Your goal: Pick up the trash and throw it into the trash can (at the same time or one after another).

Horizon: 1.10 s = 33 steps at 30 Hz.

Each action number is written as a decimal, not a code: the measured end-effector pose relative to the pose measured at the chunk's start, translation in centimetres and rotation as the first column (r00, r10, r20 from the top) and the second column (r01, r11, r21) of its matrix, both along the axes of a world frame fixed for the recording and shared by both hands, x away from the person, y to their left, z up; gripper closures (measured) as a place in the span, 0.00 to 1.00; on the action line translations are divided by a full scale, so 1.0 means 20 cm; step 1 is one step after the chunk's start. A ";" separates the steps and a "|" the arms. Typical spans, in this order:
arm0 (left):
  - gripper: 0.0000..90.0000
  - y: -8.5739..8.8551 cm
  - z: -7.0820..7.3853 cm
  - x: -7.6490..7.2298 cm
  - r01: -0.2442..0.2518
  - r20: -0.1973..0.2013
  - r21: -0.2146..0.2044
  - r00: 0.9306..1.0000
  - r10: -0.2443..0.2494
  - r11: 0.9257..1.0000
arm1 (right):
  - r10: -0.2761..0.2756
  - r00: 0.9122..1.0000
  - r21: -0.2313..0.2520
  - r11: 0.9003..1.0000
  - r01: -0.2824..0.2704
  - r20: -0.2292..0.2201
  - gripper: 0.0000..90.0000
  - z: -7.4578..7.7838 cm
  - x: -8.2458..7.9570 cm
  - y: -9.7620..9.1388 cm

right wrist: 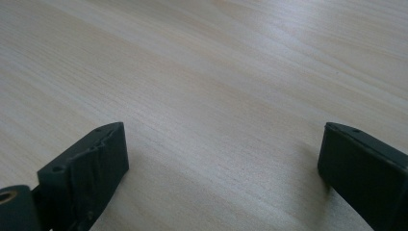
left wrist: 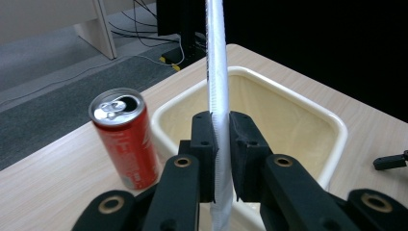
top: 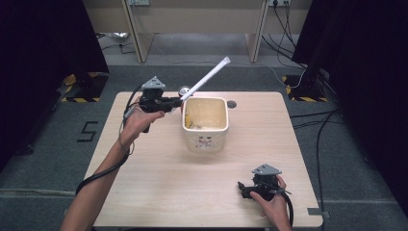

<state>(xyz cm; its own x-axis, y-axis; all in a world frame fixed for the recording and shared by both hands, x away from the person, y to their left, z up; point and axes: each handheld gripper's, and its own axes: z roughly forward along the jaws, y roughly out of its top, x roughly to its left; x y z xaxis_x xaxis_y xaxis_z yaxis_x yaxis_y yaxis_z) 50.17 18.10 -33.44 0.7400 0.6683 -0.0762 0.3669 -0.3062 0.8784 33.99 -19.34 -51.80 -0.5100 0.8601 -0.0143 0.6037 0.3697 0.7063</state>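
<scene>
Your left gripper (top: 179, 101) is clamped on a long white paper-wrapped stick (top: 208, 77), pinched near its low end. Its long axis slants up and away over the far left corner of the bin (top: 205, 143), so the bin's mouth lies just to the gripper's right and below. A red can (left wrist: 126, 138), glossy with an open top, stands on the surface (top: 159, 187) beside the bin's smooth cream wall. Your right gripper (top: 246, 187) rests near the front edge, jaws wide and empty.
</scene>
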 end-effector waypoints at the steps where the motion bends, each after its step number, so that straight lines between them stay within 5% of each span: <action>1: 0.90 -0.01 0.00 0.00 0.006 -0.001 0.000 1.000 -0.006 1.000 | 0.000 1.000 0.000 1.000 0.000 -0.001 0.04 0.00 0.00 0.00; 18: 0.90 -0.23 -0.05 0.03 0.065 -0.030 0.010 0.997 -0.065 0.998 | 0.007 1.000 -0.003 1.000 -0.007 0.001 0.05 0.00 0.00 0.00; 33: 0.89 -0.28 -0.17 0.07 0.068 -0.081 0.031 0.995 -0.066 0.997 | 0.009 1.000 0.001 1.000 -0.009 -0.002 0.05 0.00 0.00 0.00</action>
<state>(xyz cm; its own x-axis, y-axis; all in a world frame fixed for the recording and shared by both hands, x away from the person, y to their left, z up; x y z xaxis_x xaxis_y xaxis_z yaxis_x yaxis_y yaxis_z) 51.51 12.52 -36.79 0.7757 0.6206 -0.1148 0.4129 -0.3615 0.8359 33.90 -19.25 -51.80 -0.5180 0.8553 -0.0129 0.6015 0.3749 0.7055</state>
